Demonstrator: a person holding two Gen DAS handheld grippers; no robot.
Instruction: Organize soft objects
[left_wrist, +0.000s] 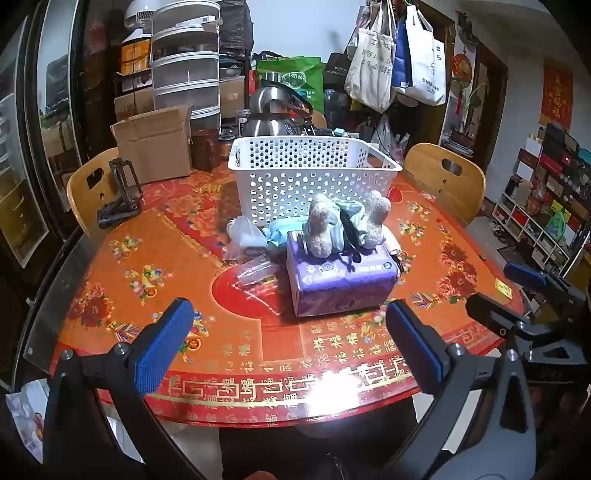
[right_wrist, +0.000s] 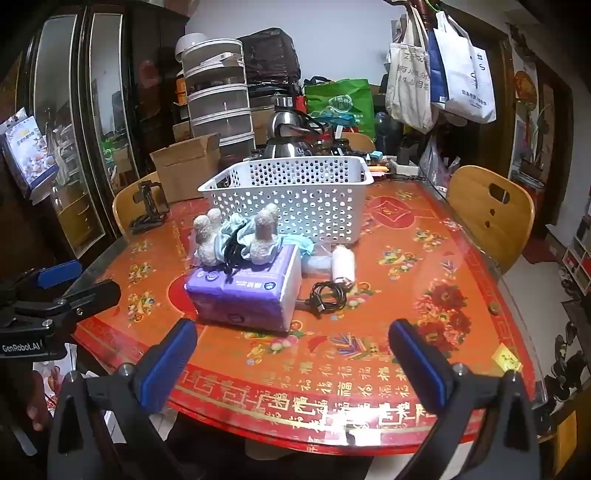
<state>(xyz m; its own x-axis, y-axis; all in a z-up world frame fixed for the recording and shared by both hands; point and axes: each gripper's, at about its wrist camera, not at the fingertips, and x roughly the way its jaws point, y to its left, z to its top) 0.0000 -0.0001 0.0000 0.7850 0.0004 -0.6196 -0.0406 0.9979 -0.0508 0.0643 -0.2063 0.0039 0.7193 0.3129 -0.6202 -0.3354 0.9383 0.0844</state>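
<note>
A round worktop (left_wrist: 110, 280) under a red and orange flowered cover fills the room's middle, with wooden chairs (right_wrist: 491, 210) around it. Dark glass-fronted cabinets (right_wrist: 85, 122) line the left, tote bags (left_wrist: 402, 55) hang on the pale back wall, and cubby shelves (left_wrist: 535, 206) stand right.

Both mounted behind a gripper, aimed forward and downward over the near edge of the desk (left_wrist: 110, 280). Left view set leftward, right view rightward, apparently at similar closeness. Shared between them: white basket (left_wrist: 314, 173), purple tissue pack (right_wrist: 243, 295), cluttered far wall.
</note>
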